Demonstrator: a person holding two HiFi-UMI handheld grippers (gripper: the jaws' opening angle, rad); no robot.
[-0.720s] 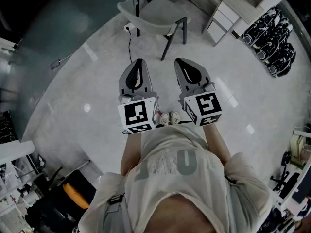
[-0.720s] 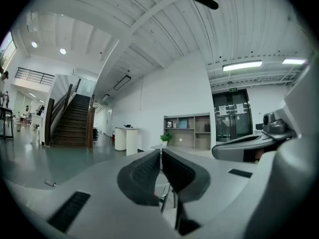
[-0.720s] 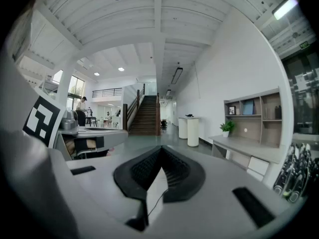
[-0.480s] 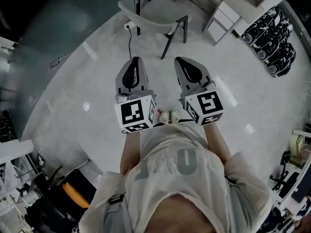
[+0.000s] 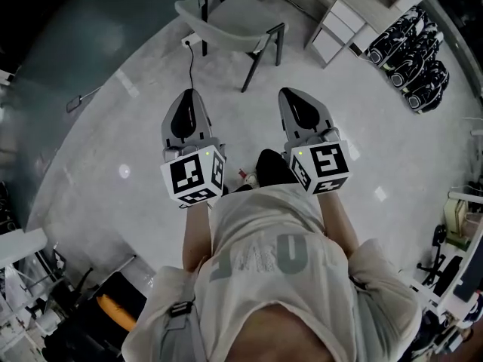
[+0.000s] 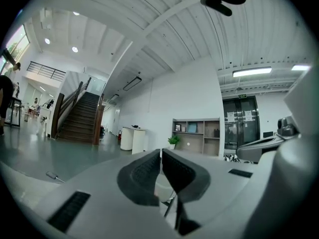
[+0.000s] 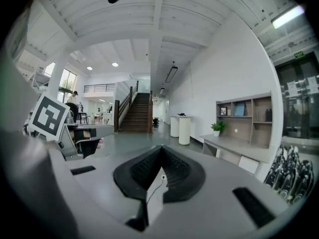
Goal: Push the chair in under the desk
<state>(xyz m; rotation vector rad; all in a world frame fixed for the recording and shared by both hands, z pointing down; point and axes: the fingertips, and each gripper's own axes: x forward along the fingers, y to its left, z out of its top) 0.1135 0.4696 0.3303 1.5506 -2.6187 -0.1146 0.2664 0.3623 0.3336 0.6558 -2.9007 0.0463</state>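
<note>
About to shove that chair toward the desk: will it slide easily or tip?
The chair looks like a thin moulded shell on slim dark legs, so probably light. The glossy floor should let it slide, though a high push might tip it. The cable beside it could snag a leg.

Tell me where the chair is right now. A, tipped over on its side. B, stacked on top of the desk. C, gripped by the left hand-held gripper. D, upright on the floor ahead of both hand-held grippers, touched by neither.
D: in the head view the chair stands upright on its legs on the floor, ahead of the left hand-held gripper and the right hand-held gripper, both shut on nothing.
</note>
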